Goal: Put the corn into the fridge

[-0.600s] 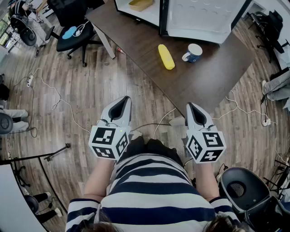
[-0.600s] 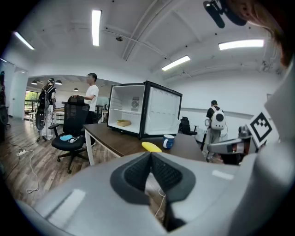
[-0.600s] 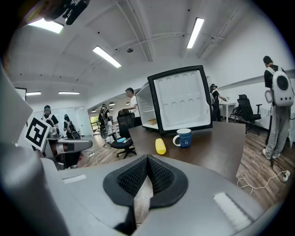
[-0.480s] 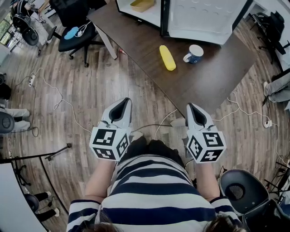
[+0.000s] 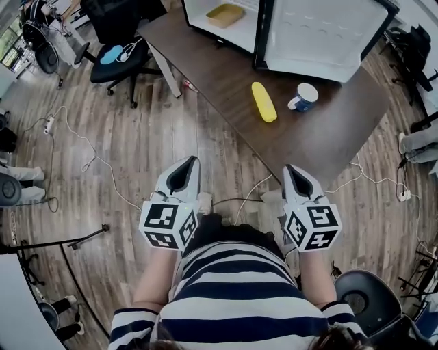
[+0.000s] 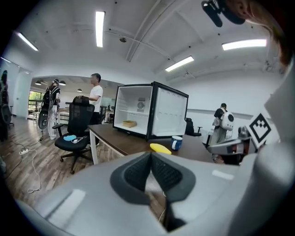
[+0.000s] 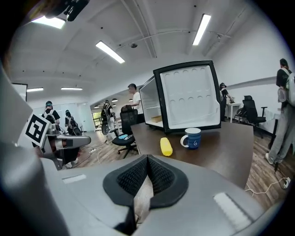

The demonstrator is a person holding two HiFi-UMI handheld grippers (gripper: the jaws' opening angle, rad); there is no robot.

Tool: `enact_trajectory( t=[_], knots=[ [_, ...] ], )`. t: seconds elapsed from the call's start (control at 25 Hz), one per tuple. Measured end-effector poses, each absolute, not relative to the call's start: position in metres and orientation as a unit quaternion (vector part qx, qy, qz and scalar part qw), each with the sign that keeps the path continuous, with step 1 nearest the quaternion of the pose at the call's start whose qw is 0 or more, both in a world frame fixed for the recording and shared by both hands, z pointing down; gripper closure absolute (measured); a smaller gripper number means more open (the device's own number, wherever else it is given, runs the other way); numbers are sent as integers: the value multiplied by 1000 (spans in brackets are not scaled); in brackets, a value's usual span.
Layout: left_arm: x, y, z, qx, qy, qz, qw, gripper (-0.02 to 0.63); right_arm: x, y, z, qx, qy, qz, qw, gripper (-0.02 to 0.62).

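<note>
A yellow corn cob point(image 5: 264, 102) point(image 6: 160, 148) point(image 7: 165, 146) lies on the dark brown table point(image 5: 321, 140), in front of a small fridge point(image 5: 241, 26) point(image 6: 138, 115) whose door point(image 5: 321, 31) point(image 7: 190, 98) stands wide open. Both grippers hang over the wooden floor, well short of the table's near edge. My left gripper point(image 5: 189, 160) point(image 6: 150, 154) is shut and holds nothing. My right gripper point(image 5: 289, 168) point(image 7: 147, 158) is shut too, with nothing between its pads.
A blue and white mug point(image 5: 304, 97) point(image 7: 191, 138) stands just right of the corn. A yellow tray point(image 5: 225, 14) sits inside the fridge. Office chairs point(image 5: 113, 51) stand to the left, cables point(image 5: 82, 147) trail on the floor. People point(image 6: 95, 99) stand in the background.
The table, corn and fridge have shifted lower and to the right in the head view as the person steps closer. Both grippers stay shut and hold their pose.
</note>
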State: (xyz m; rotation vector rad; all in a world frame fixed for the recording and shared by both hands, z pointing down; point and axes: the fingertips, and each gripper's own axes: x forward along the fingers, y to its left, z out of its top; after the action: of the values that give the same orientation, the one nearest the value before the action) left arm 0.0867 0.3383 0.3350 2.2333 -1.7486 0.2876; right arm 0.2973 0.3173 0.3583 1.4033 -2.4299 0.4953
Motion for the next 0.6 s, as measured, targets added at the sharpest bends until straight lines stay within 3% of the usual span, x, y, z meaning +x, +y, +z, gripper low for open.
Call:
enact_trajectory(
  t=[0.44, 0.6],
  knots=[
    [4, 258, 335, 797, -574, 103, 156, 606, 218, 240, 355, 511, -824, 178, 165, 604],
    [-27, 228, 344, 805, -560, 107, 165, 606, 184, 212, 359, 517, -818, 179, 176, 578]
  ],
)
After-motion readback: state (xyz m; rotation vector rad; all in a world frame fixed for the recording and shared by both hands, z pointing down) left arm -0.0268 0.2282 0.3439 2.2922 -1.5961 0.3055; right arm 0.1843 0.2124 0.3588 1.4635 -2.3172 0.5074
